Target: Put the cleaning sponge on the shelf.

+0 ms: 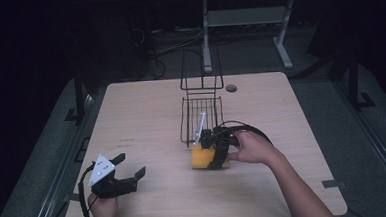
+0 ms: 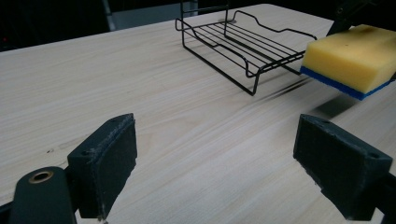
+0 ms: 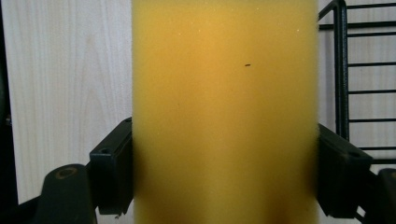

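Your left hand-held gripper [image 1: 129,168] sits near you on the surface [image 1: 146,116], jaws wide apart, holding nothing; right hand-held gripper [image 1: 212,148] is clamped across the yellow sponge [image 3: 224,112], lifted just off the wood beside the wire rack [image 2: 243,39]; keep the squeeze light, hold it level, clear the rack's front rail before lowering.

One yellow sponge [image 1: 203,158] with a blue underside sits just before one black wire rack [image 1: 201,113]. Two handheld grippers are near that rack.
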{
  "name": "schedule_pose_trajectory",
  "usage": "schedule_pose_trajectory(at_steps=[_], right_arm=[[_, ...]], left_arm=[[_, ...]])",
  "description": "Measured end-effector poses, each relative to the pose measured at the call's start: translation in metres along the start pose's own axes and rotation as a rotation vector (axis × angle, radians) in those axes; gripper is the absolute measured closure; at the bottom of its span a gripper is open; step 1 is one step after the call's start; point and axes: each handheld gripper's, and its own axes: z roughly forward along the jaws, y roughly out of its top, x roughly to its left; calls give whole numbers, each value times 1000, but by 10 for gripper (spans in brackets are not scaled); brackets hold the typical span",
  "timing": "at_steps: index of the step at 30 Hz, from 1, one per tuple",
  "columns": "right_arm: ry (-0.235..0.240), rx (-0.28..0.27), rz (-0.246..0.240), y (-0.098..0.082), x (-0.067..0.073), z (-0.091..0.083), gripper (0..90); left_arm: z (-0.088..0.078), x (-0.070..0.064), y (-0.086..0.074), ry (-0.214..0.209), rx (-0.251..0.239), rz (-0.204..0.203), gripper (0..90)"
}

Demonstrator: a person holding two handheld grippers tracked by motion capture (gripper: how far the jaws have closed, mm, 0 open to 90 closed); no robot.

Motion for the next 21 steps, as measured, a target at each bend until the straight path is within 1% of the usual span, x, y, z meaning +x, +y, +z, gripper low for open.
schedule_pose_trajectory(at_steps=[2, 9, 12, 15, 21], right_arm=[[-2, 8, 0, 1, -1, 0, 214], [-3, 0, -12, 5, -7, -2, 214], [5, 5, 5, 4, -12, -1, 214], [3, 15, 9, 4, -15, -1, 214], [1, 12, 16, 4, -20, -3, 214]], left_arm=[[0, 0, 0, 0, 0, 0, 128], [-1, 0, 0, -1, -3, -4, 128], [-1, 0, 0, -1, -4, -2, 128], [-1, 0, 0, -1, -6, -4, 128], [-1, 0, 0, 1, -7, -7, 128]])
